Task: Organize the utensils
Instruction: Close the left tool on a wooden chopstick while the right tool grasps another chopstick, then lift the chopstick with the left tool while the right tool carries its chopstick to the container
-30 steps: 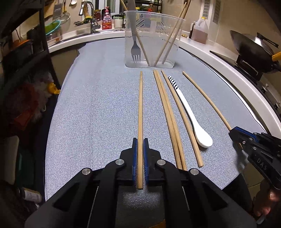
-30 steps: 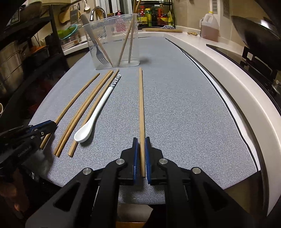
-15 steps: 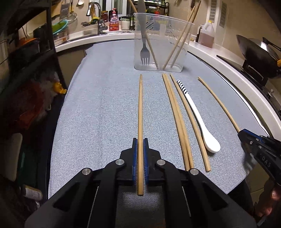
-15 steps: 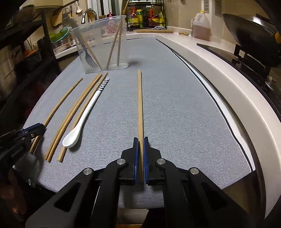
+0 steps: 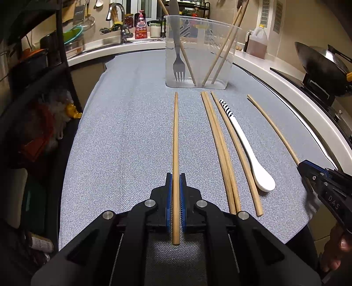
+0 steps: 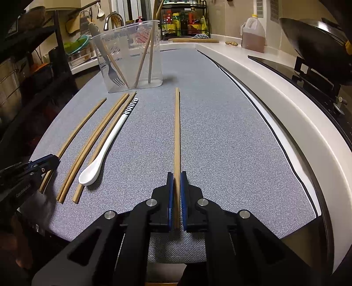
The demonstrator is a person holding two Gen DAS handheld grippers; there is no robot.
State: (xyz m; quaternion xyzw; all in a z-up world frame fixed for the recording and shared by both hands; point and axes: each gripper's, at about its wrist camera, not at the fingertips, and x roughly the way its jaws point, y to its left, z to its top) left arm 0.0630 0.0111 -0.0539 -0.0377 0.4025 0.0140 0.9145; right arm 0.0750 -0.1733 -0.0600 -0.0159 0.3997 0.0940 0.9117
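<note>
My left gripper [image 5: 175, 176] is shut on a wooden chopstick [image 5: 175, 140] that points ahead toward a clear plastic holder [image 5: 199, 55]. The holder has a fork [image 5: 178, 63] and a few chopsticks in it. My right gripper [image 6: 176, 176] is shut on another chopstick [image 6: 177, 127]. It also shows at the right edge of the left wrist view [image 5: 304, 169]. Three loose chopsticks [image 5: 220, 149] and a white spoon with a striped handle [image 5: 248, 149] lie on the grey mat [image 5: 123, 136] between the grippers. The holder also shows in the right wrist view [image 6: 129, 57].
A white counter edge [image 6: 286, 92] runs along the right, with a stove and a wok [image 6: 316, 41] behind it. An oil jug [image 6: 253, 35] stands at the back. A sink and a tap [image 5: 116, 19] are at the far left, with a dark shelf [image 5: 33, 88] beside the mat.
Both grippers have closed tight on their chopsticks and moved a little forward toward the holder. The loose chopsticks and the spoon have not moved.
</note>
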